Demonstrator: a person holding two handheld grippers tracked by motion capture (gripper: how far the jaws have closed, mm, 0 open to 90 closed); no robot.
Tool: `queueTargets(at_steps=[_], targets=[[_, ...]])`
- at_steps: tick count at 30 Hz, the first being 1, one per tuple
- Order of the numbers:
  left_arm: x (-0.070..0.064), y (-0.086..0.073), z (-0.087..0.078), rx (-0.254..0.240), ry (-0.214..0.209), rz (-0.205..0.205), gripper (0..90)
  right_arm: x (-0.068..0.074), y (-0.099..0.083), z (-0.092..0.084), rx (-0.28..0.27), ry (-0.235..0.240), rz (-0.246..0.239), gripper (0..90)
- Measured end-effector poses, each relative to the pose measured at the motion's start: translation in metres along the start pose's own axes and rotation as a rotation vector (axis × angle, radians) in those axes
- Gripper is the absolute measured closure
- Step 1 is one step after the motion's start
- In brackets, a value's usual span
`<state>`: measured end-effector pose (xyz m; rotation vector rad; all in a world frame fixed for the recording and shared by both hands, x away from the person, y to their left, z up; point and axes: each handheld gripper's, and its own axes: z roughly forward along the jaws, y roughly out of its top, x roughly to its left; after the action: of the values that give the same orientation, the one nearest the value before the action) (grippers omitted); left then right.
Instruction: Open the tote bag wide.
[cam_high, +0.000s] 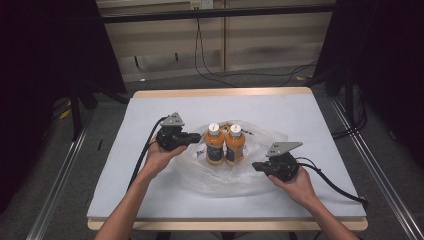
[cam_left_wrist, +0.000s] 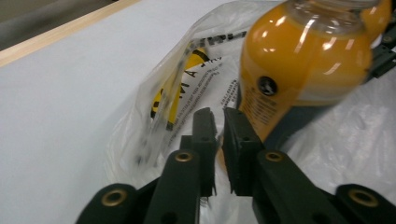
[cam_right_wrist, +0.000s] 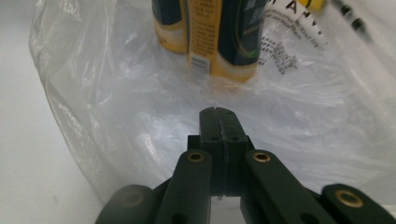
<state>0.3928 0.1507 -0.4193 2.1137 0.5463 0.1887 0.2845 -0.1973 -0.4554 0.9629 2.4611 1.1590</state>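
Observation:
Two orange juice bottles with white caps, one (cam_high: 215, 146) on the left and one (cam_high: 235, 145) on the right, stand side by side on a crumpled clear plastic bag (cam_high: 220, 177) at the table's middle. My left gripper (cam_high: 199, 136) points at the left bottle from the left. In the left gripper view its jaws (cam_left_wrist: 219, 112) stand a narrow gap apart, just short of the bottle (cam_left_wrist: 303, 60), over the printed bag (cam_left_wrist: 159, 107). My right gripper (cam_high: 255, 166) lies at the bag's right edge. Its jaws (cam_right_wrist: 218, 111) are pressed together over the film (cam_right_wrist: 116, 107), facing the bottle bases (cam_right_wrist: 219, 37). Whether film is pinched I cannot tell.
The light blue table top (cam_high: 300, 115) has a wooden edge (cam_high: 220, 92) at the far side. Cables trail from both grippers toward the near corners. Black curtains and rails flank the table, and loose cables lie on the floor beyond.

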Motion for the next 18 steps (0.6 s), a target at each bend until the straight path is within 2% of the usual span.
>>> queueTargets(at_steps=[3, 4, 5, 6, 7, 9, 10, 11, 12, 14, 16, 18], targets=[[-0.003, -0.002, -0.006, -0.01, 0.003, 0.0, 77.4, -0.003, 0.0, -0.002, -0.025, 0.002, 0.024, 88.7], [-0.005, -0.004, -0.009, -0.019, -0.001, -0.002, 73.0, -0.004, 0.0, -0.003, -0.032, 0.002, 0.033, 86.1], [-0.008, -0.006, -0.011, -0.027, 0.001, -0.011, 73.0, -0.004, 0.0, -0.003, -0.032, 0.002, 0.033, 86.1], [-0.01, -0.008, -0.014, -0.03, 0.003, -0.003, 68.4, -0.005, 0.0, -0.004, -0.037, 0.007, 0.036, 84.8], [-0.013, -0.009, -0.016, -0.028, 0.003, -0.008, 65.6, -0.004, 0.0, -0.007, -0.053, -0.012, 0.033, 83.7], [-0.016, -0.012, -0.02, -0.027, 0.011, -0.003, 57.8, -0.004, 0.0, -0.01, -0.076, -0.011, 0.045, 78.2], [-0.02, -0.016, -0.024, -0.046, 0.015, -0.013, 48.7, -0.005, 0.001, -0.015, -0.105, -0.015, 0.053, 74.0], [-0.02, -0.016, -0.024, -0.046, 0.015, -0.013, 43.7, -0.005, 0.001, -0.015, -0.105, -0.015, 0.053, 74.0], [-0.022, -0.018, -0.027, -0.062, 0.024, -0.014, 43.7, -0.004, 0.001, -0.017, -0.114, -0.021, 0.056, 69.5], [-0.028, -0.023, -0.032, -0.074, 0.051, -0.015, 30.9, -0.004, 0.001, -0.024, -0.149, -0.024, 0.072, 59.6], [-0.03, -0.024, -0.034, -0.074, 0.054, -0.018, 27.6, -0.004, 0.001, -0.026, -0.154, -0.019, 0.073, 56.9], [-0.036, -0.028, -0.039, -0.078, 0.063, -0.016, 20.8, -0.003, 0.0, -0.03, -0.171, -0.023, 0.077, 49.6]])
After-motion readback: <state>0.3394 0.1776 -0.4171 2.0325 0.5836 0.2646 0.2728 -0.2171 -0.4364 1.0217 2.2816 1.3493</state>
